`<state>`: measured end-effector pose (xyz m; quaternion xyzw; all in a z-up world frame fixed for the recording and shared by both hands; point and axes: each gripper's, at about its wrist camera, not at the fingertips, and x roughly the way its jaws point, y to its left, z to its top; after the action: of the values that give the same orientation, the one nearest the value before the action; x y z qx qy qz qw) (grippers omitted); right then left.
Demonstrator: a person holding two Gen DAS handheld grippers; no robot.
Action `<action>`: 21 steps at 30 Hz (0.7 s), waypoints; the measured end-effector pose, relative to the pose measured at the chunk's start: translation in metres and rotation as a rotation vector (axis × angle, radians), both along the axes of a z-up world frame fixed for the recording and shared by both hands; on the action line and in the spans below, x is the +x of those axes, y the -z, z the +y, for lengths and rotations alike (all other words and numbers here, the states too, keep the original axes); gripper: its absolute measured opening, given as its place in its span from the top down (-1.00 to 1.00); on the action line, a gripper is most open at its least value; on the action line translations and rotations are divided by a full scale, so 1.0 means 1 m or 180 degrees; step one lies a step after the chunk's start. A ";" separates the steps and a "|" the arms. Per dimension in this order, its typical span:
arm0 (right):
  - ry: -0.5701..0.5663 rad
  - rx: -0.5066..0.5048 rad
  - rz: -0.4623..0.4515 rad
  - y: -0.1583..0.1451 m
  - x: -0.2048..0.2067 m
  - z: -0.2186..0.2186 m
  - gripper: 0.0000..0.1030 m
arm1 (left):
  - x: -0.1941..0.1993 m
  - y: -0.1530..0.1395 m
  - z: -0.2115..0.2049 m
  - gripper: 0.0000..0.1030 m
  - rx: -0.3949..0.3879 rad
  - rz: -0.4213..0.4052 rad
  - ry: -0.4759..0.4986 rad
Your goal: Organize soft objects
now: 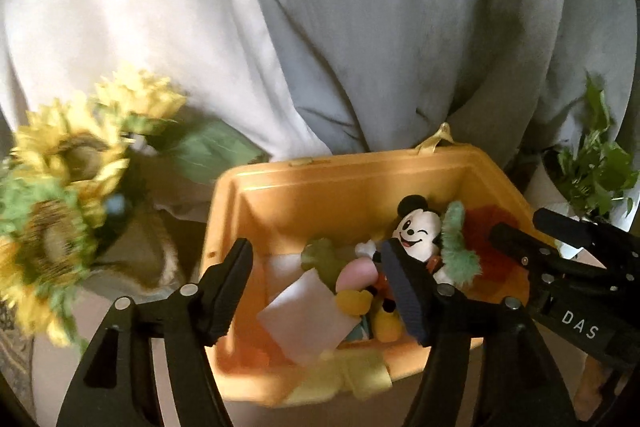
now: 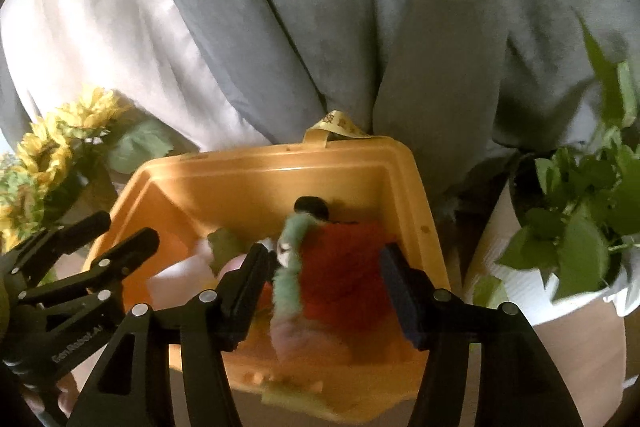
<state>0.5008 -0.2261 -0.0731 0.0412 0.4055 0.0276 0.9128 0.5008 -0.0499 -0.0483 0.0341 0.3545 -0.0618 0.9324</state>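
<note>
Left gripper (image 1: 316,291) jaws open, right gripper (image 2: 324,291) jaws open, "DAS" lettering, orange bin (image 1: 360,179)

left wrist: close, angled down | right wrist: same | shared: orange bin (image 1: 344,183) (image 2: 272,183)

Black left tool (image 1: 320,279), silver screws, white "DAS" marking.
</note>
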 end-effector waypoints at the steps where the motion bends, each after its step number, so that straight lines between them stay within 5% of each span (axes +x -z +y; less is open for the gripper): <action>1: -0.0001 -0.0004 -0.0039 -0.005 -0.008 0.001 -0.15 | -0.006 -0.004 -0.001 -0.34 0.0000 -0.0031 -0.0017; 21: 0.0441 -0.0222 -0.0834 -0.082 -0.192 0.038 -0.68 | -0.187 -0.064 0.040 -0.91 -0.0022 -0.0698 -0.0007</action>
<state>0.3089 -0.1877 0.0090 0.0334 0.2798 -0.0444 0.9585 0.3141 -0.0103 0.0159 0.0370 0.2501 -0.0579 0.9658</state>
